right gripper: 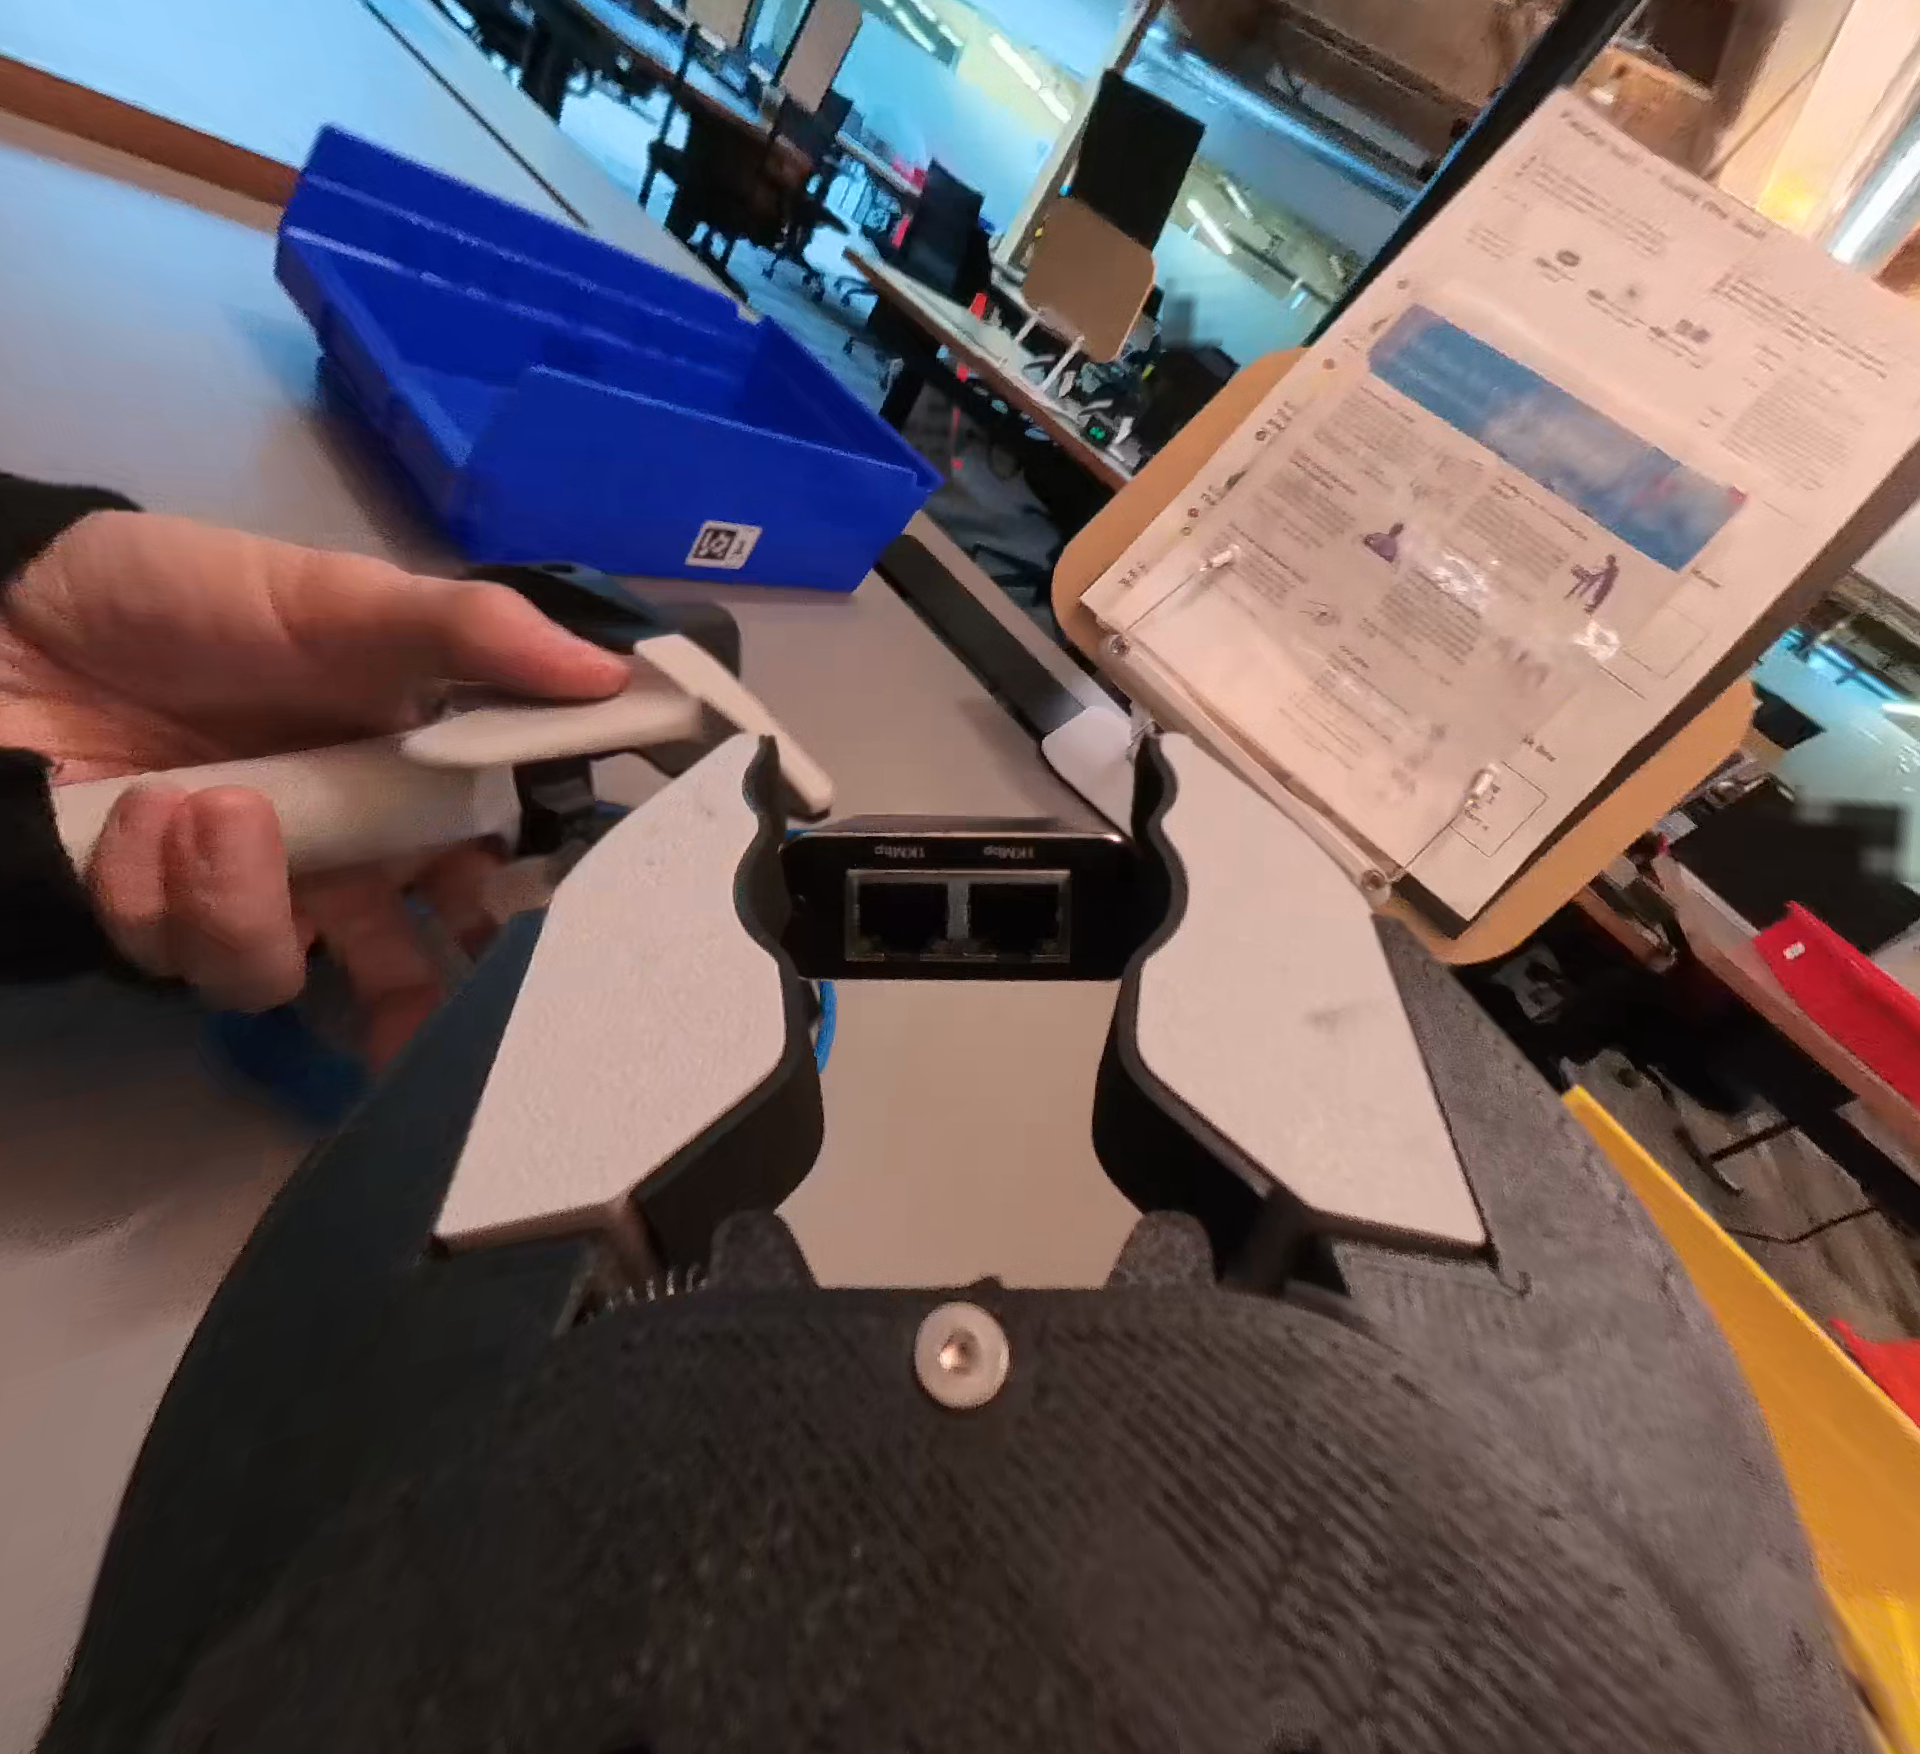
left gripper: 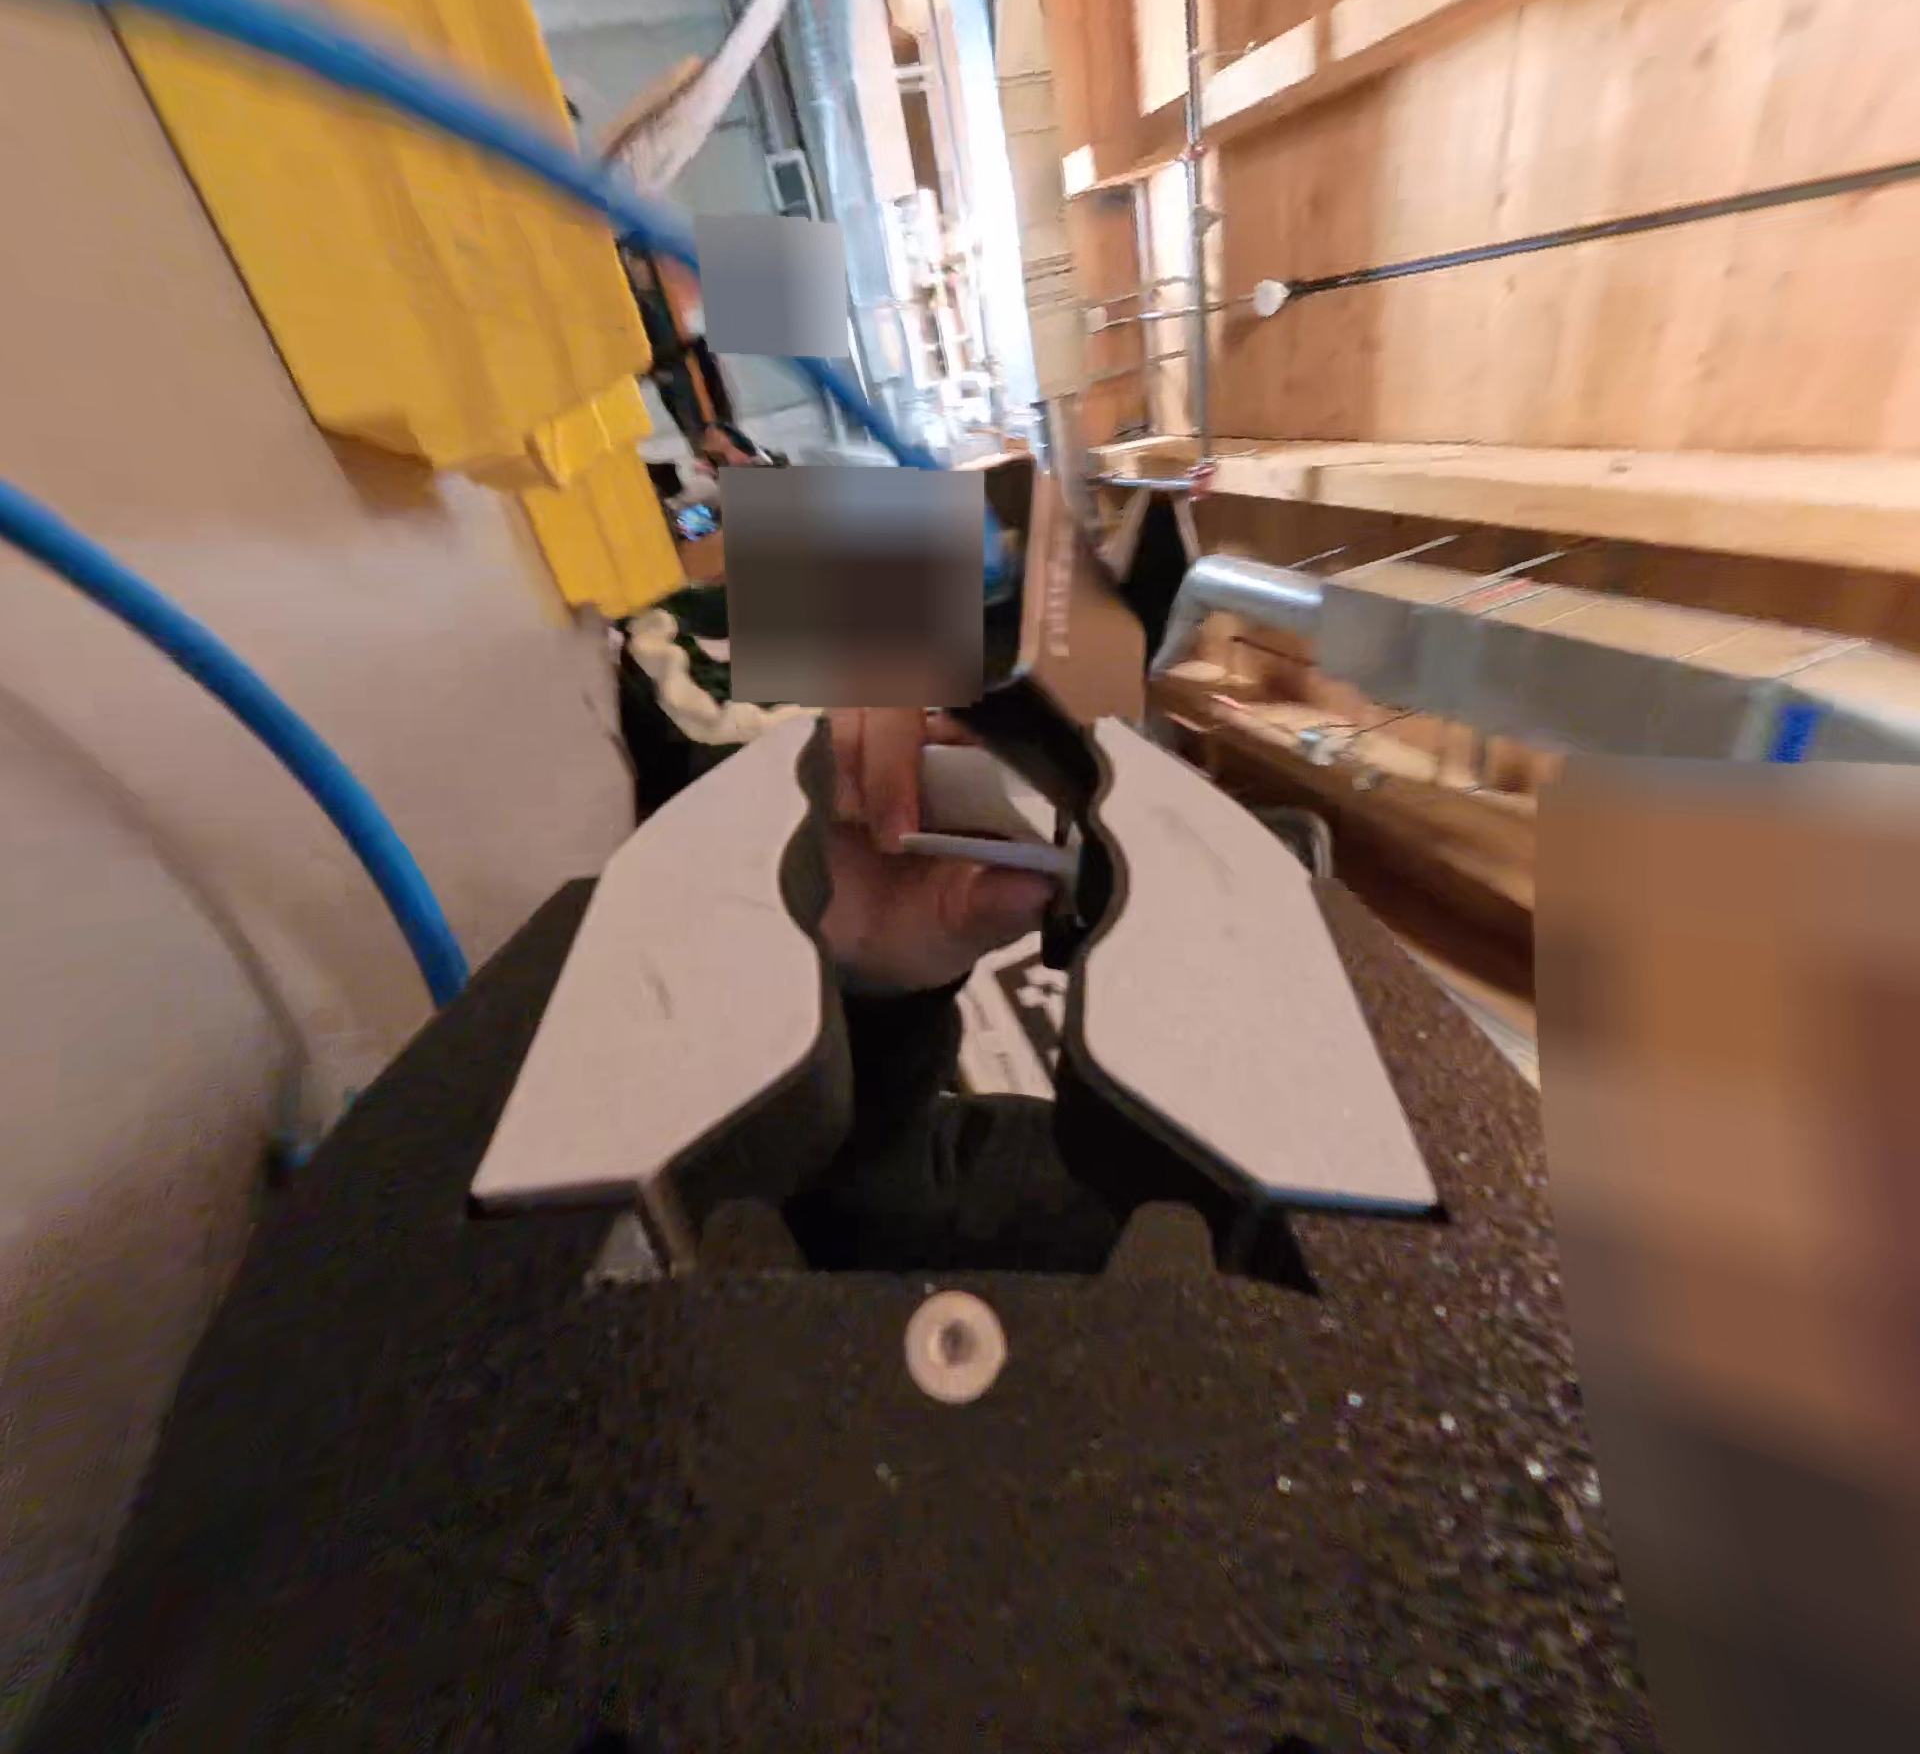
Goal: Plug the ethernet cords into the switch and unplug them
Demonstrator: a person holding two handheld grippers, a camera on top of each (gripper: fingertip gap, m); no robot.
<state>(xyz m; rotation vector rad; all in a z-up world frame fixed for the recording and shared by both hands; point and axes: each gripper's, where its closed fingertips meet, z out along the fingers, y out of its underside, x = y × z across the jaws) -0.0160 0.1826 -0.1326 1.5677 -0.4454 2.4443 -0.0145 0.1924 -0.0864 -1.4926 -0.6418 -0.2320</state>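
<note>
The black switch [right gripper: 956, 909] lies on the grey table [right gripper: 945, 1122] with two empty ports facing my right wrist camera. My right gripper [right gripper: 956, 754] has a finger pressed against each side of the switch and is shut on it. Blue ethernet cord [right gripper: 821, 1029] shows under its left finger. A hand [right gripper: 239, 644] holds the left gripper's white handle [right gripper: 343, 790] at the left. My left gripper [left gripper: 951, 769] is open and empty, tilted up off the table. Blue cords [left gripper: 312, 769] loop past its left side. No plug is visible.
A blue divided bin [right gripper: 582, 416] sits on the table beyond the hand. A printed sheet on a brown clip stand [right gripper: 1455, 561] leans at the right. A yellow edge [right gripper: 1766, 1372] is at the lower right. Wooden ceiling boards [left gripper: 1507, 198] and a metal duct [left gripper: 1507, 655] fill the left wrist view.
</note>
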